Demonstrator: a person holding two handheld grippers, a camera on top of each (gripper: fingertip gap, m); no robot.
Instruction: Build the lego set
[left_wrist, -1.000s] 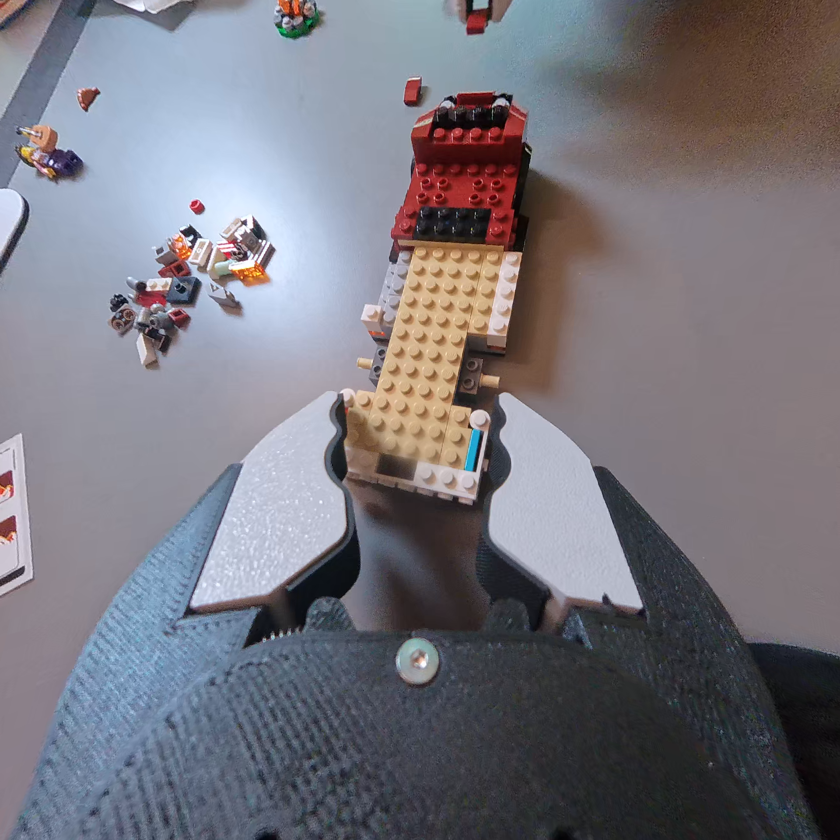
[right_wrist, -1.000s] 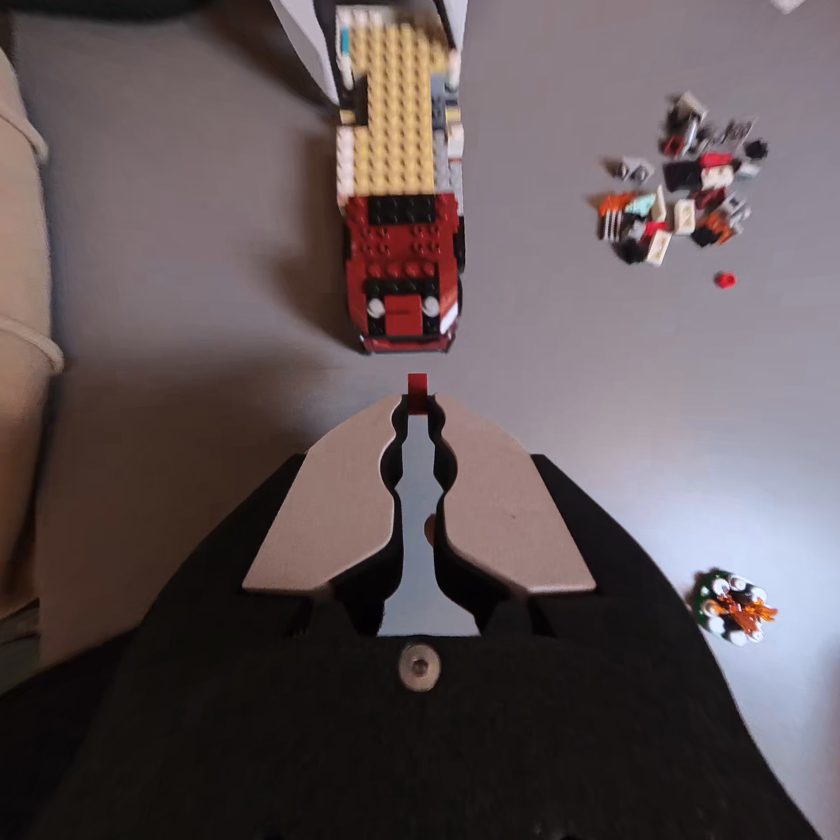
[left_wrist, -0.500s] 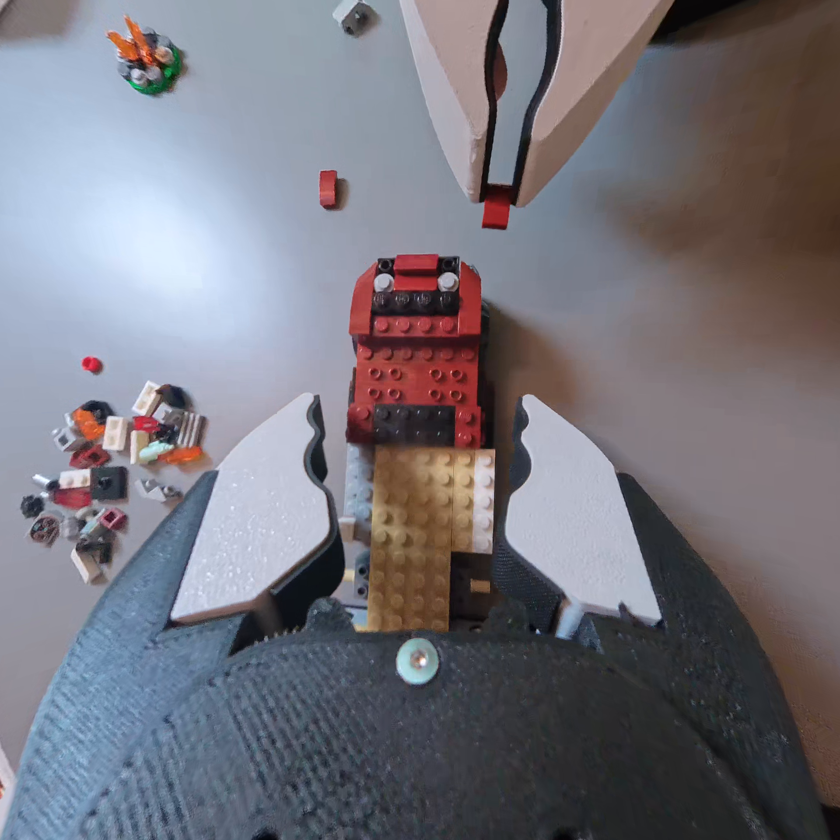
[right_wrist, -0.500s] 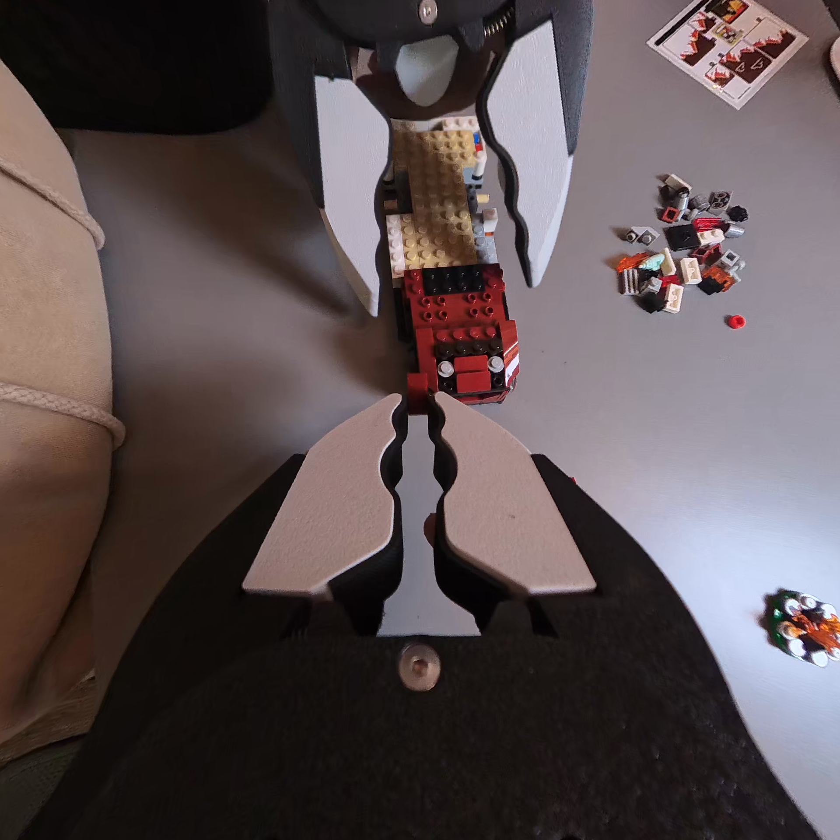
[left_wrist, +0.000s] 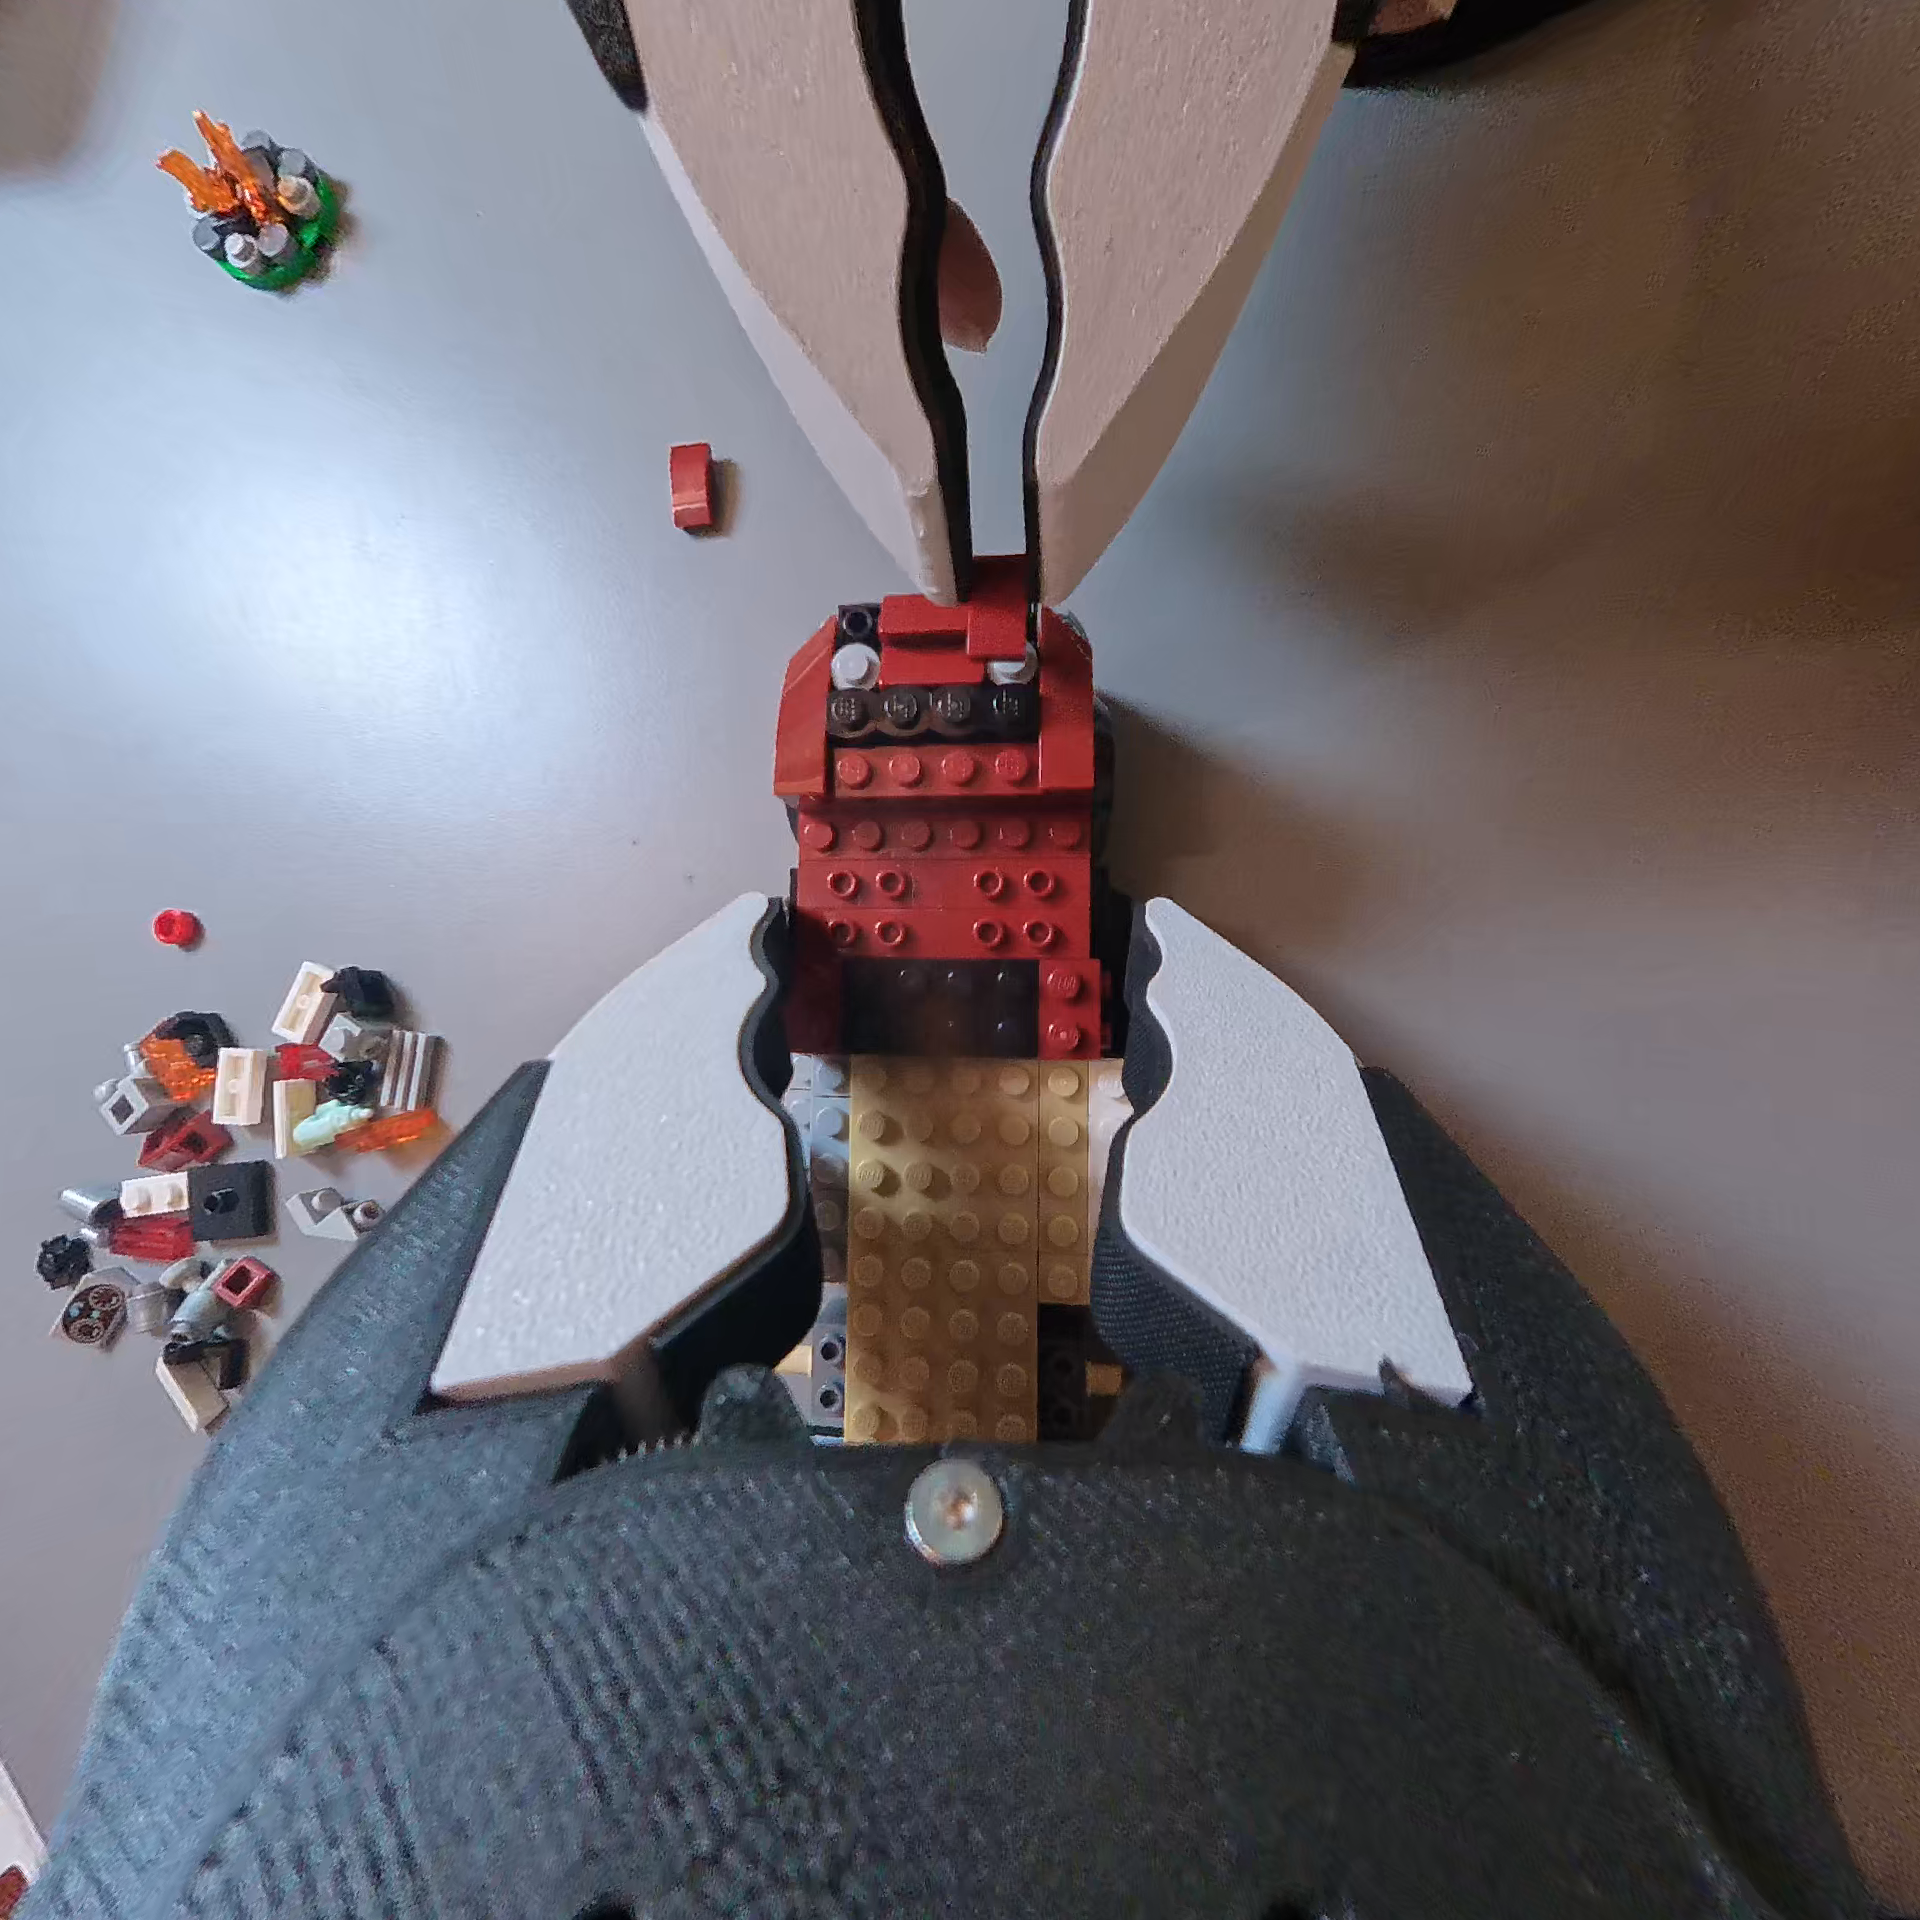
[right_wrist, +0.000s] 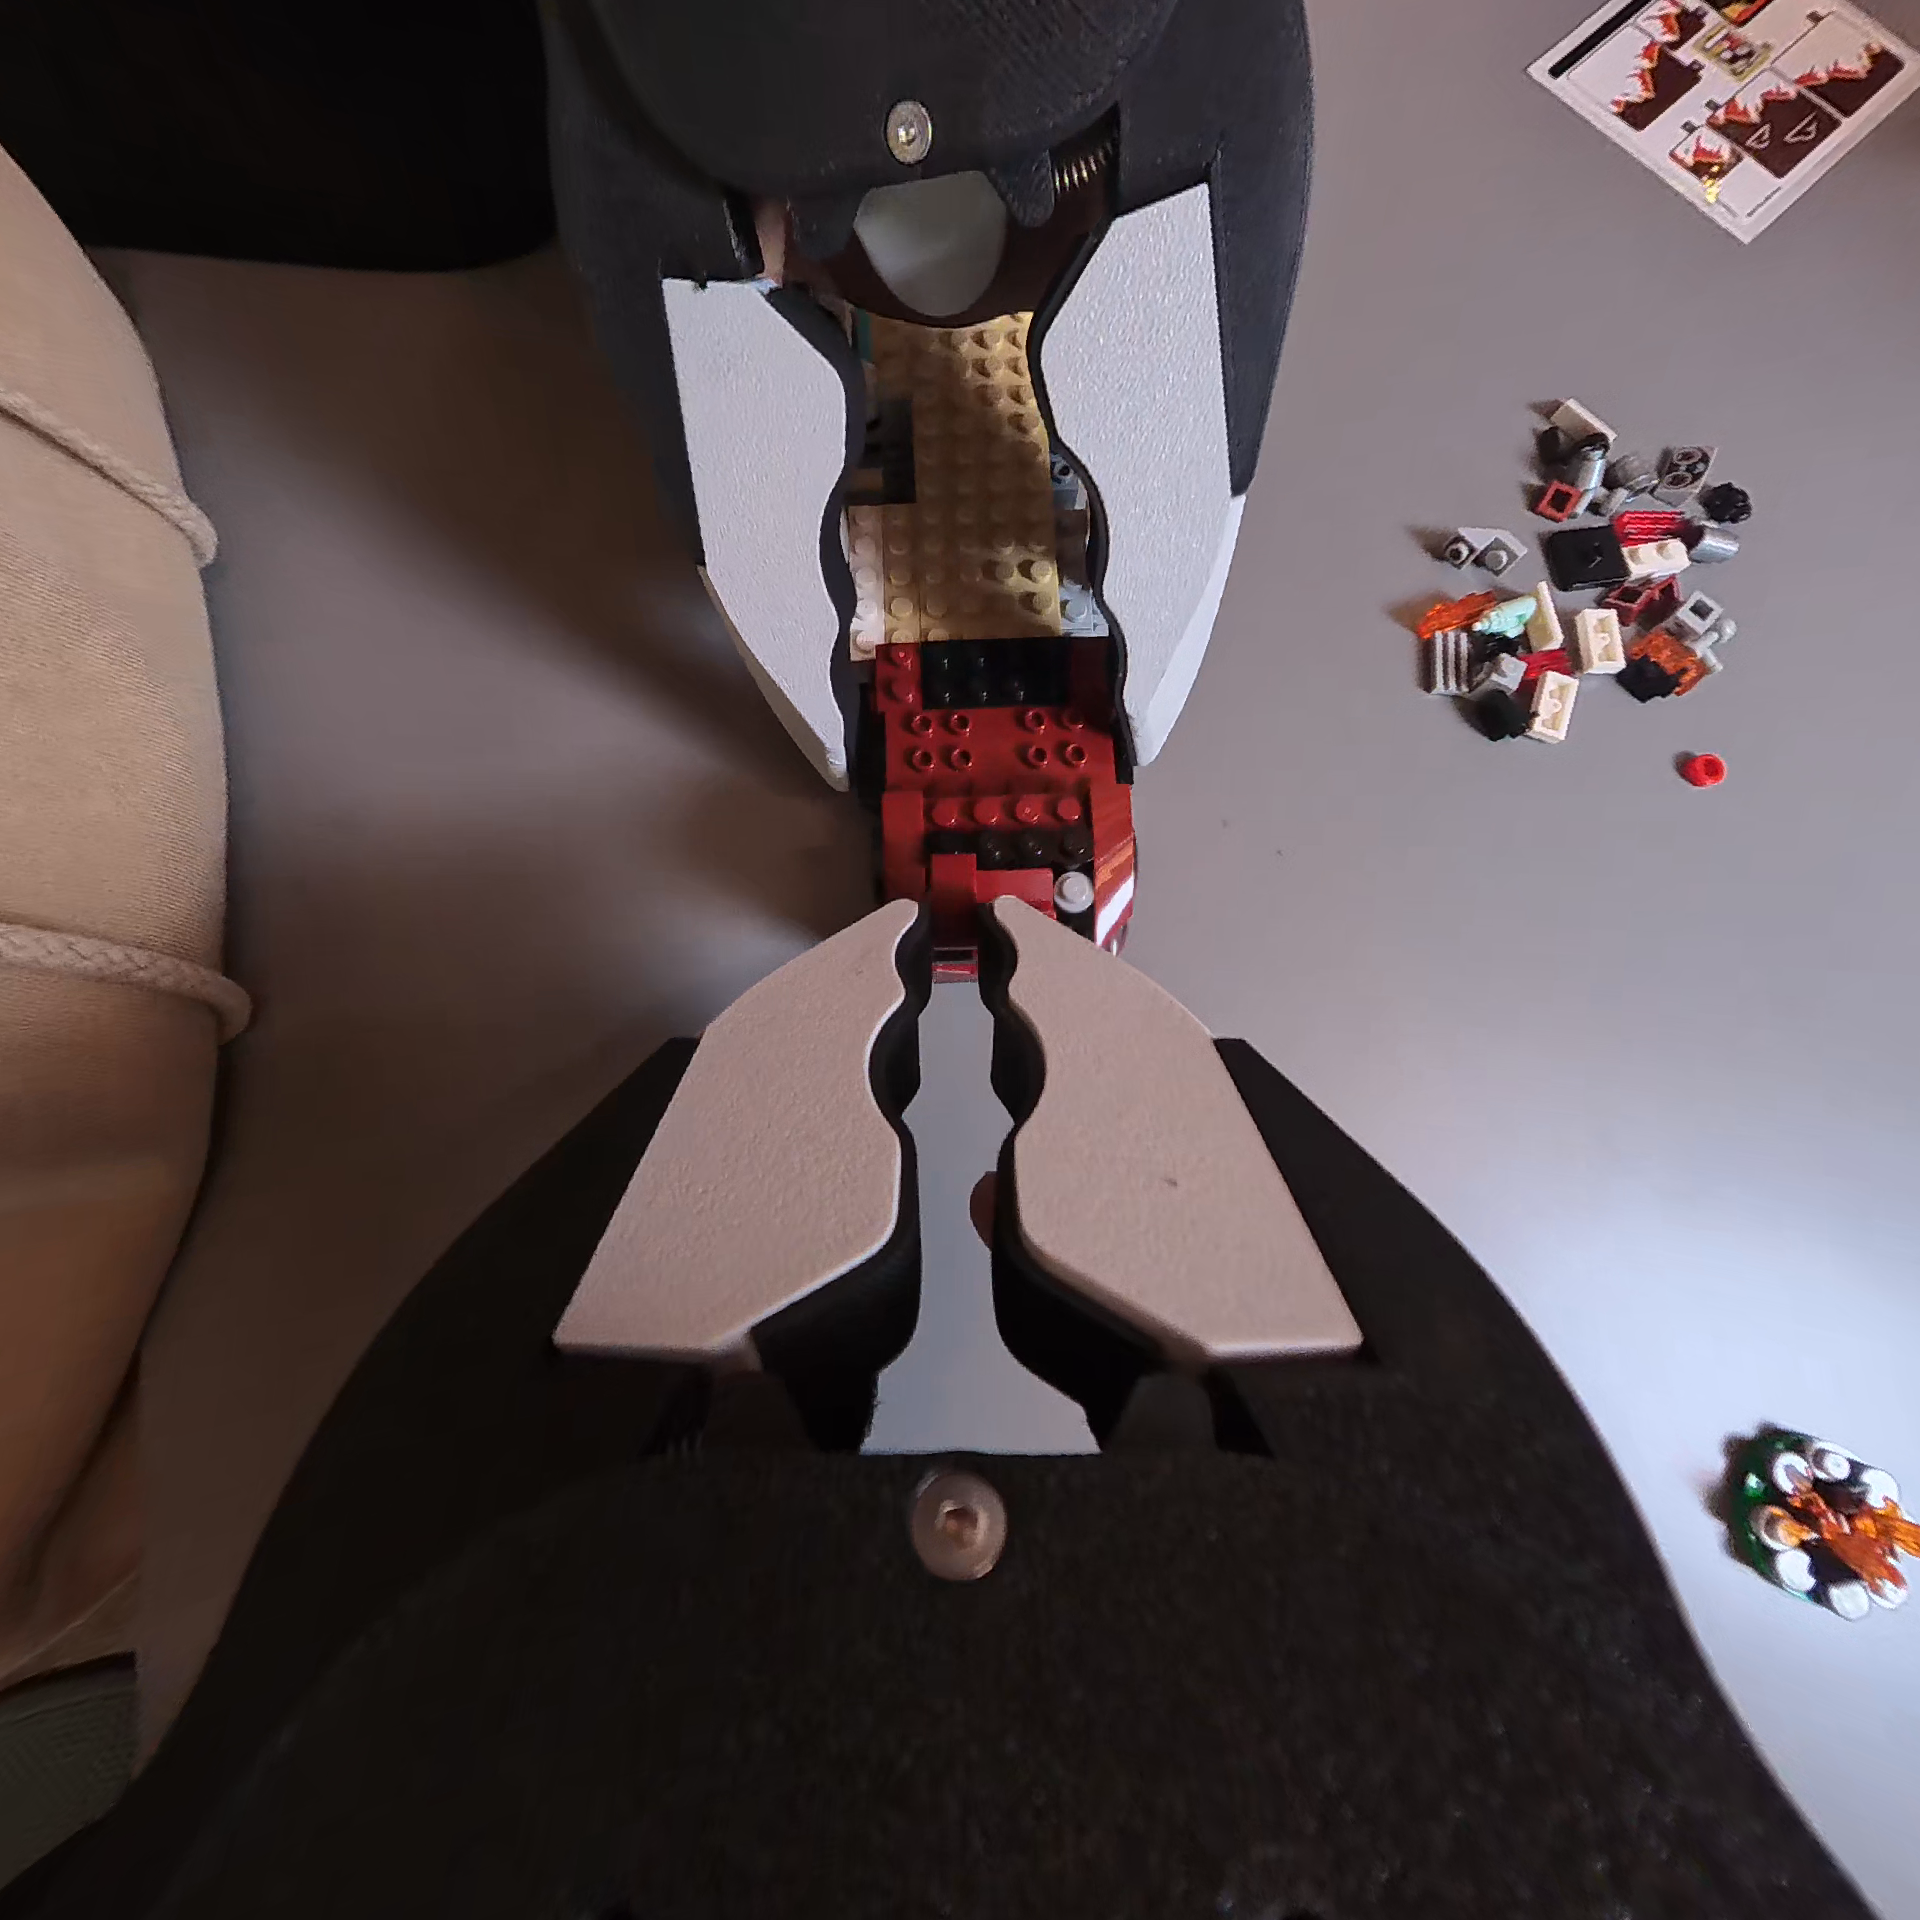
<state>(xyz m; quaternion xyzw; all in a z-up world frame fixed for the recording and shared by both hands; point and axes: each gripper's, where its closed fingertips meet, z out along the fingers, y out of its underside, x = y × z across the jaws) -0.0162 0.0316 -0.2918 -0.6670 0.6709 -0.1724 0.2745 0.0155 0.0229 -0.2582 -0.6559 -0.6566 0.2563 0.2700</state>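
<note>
A brick truck model with a dark red cab and a tan bed lies on the grey table. My left gripper straddles it where cab meets bed, and both pads press on its sides. My right gripper is shut on a small dark red brick and holds it against the top front of the cab. The left wrist view shows the right gripper coming from the far side with that brick between its tips. The right wrist view shows the left gripper hugging the model.
A pile of loose small bricks lies left of the model, with a red round stud nearby. A single dark red brick and a small campfire build lie farther off. An instruction sheet and beige fabric border the table. There is about 5 centimeters between the tips of the two grippers.
My left gripper let go of the model's rear end, slid forward to the cab and closed on the model again. My right gripper brought the small red brick onto the cab's front.
</note>
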